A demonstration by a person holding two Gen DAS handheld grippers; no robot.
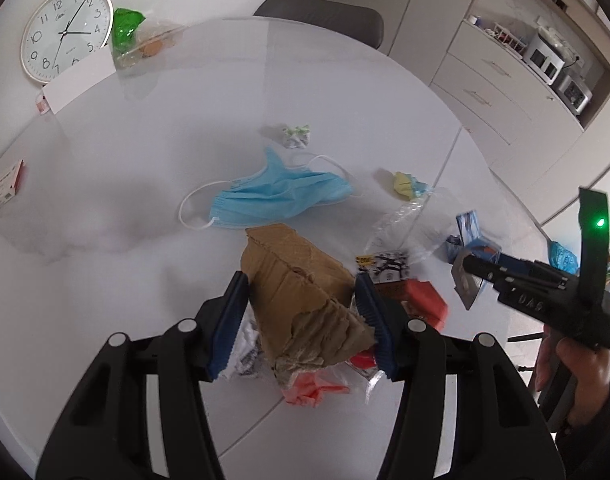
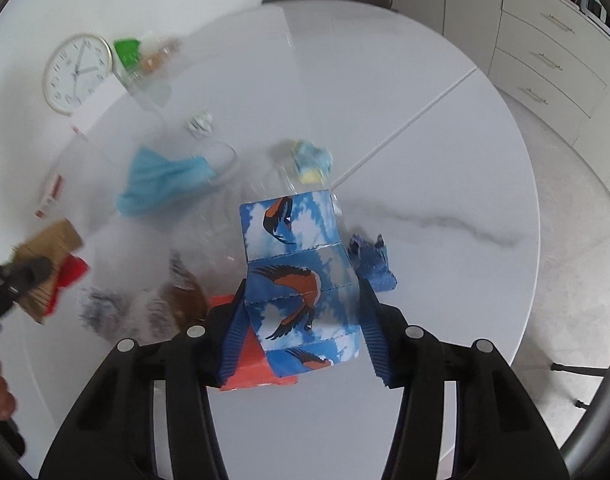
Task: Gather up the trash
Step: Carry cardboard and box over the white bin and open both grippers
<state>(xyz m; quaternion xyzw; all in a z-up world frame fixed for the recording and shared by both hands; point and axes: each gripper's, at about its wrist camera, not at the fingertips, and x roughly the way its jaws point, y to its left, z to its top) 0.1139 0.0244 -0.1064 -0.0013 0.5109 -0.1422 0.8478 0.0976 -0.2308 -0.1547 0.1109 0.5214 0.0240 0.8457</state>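
Cluttering white round table (image 1: pixel 153 152), trash

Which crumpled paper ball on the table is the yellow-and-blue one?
The yellow-and-blue ball, right of the blue face mask; the other ball, behind the mask, is white with green.

Round white table (image 1: pixel 145 152), seamed; blue face mask (image 1: pixel 277 196) at center, crumpled paper (image 1: pixel 296 136) at twelve o'clock, yellow wad (image 1: pixel 405 184) at two, red-white box (image 1: pixel 3 192) at nine.
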